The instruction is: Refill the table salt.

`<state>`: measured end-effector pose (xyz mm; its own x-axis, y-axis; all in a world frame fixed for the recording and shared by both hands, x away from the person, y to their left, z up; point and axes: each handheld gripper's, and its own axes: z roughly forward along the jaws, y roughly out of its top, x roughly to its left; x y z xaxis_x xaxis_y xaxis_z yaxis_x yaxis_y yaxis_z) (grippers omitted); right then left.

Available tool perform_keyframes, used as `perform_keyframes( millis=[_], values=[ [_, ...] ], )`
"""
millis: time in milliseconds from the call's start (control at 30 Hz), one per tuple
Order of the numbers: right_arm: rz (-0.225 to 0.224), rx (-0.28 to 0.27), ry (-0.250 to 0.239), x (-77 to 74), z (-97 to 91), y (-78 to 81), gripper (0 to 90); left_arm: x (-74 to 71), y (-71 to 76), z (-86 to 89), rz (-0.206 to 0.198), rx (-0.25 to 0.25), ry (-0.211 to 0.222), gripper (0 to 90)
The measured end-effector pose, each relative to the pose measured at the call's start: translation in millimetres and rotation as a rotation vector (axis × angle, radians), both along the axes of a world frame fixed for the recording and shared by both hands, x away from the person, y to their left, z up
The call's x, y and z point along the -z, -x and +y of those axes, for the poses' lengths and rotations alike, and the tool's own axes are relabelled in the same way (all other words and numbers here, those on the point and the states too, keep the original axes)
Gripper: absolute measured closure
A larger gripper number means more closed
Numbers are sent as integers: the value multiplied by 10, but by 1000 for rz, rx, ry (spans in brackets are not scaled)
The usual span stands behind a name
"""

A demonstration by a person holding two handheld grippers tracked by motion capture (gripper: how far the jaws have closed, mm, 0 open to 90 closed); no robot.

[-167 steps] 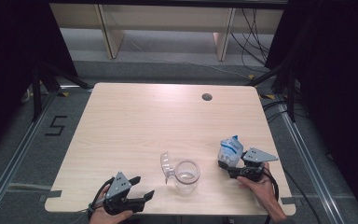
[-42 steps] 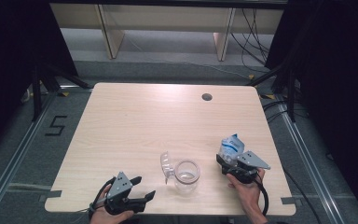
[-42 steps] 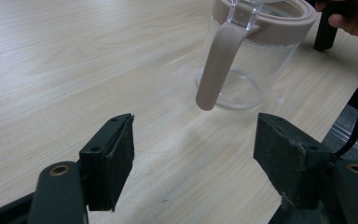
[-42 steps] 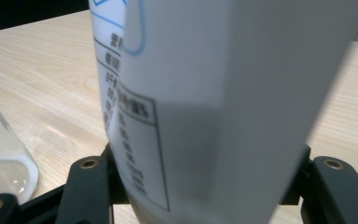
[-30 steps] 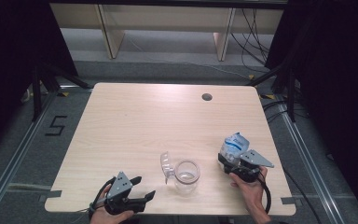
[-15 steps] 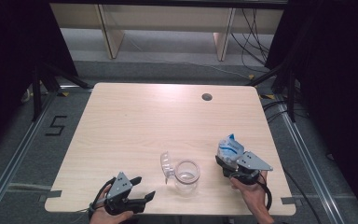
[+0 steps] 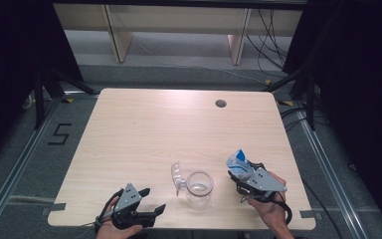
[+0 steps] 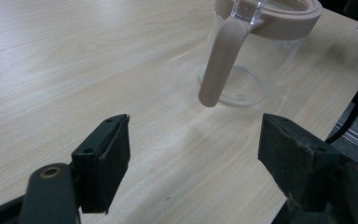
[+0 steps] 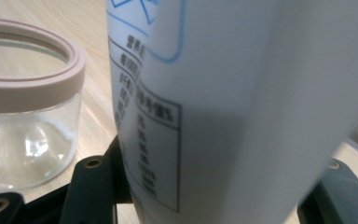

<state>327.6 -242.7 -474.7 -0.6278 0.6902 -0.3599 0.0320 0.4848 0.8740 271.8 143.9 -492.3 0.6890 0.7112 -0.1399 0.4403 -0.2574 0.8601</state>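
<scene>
— So, right gripper (image 7: 239,175): what has it got?

— A white carton with blue print (image 7: 238,163), clamped between the jaws about half open. In the right gripper view the carton (image 9: 242,102) stands up from between the two black fingers (image 9: 91,186), pressed against the left one; the other finger is mostly hidden behind it.

— And the glass pitcher?

— The glass pitcher (image 7: 199,186) sits on the wooden table (image 7: 179,129), just beside the right fingers on their left, apart from the carton. Pinkish rim, open top, clear lid (image 7: 178,175) flipped back.

— Left gripper?

— The left gripper (image 7: 151,211) is low at the near table edge. Its jaws have just been opening and stand wide, nothing between them. From its own view, the pitcher (image 8: 256,51) stands ahead of the fingers (image 8: 105,163), handle (image 8: 221,58) turned toward them, near but not touching.

— Contact with the table?

— Cannot tell.
</scene>
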Motion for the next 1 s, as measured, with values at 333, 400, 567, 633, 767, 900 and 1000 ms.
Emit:
perform_keyframes(
  millis=[333,400,567,633,767,900,1000],
  values=[
    [-50,-12,119,-17,89,89,431,13,-8,-1,-2,-1,-3,220],
    [-58,-18,135,-17,101,95,432,14,-9,1,-2,-2,-3,219],
    [-82,-16,183,-19,142,130,433,11,-10,0,1,-2,-8,217],
    [-94,-22,203,-17,148,129,432,13,-10,-3,0,-4,-5,217],
    [-112,-27,241,-14,162,122,433,11,-8,1,3,-2,-18,217],
    [-110,-35,240,-8,184,134,433,8,-7,4,0,-1,-26,218],
    [-115,-39,252,-4,197,134,433,11,-8,3,2,-1,-21,218]
  ],
)
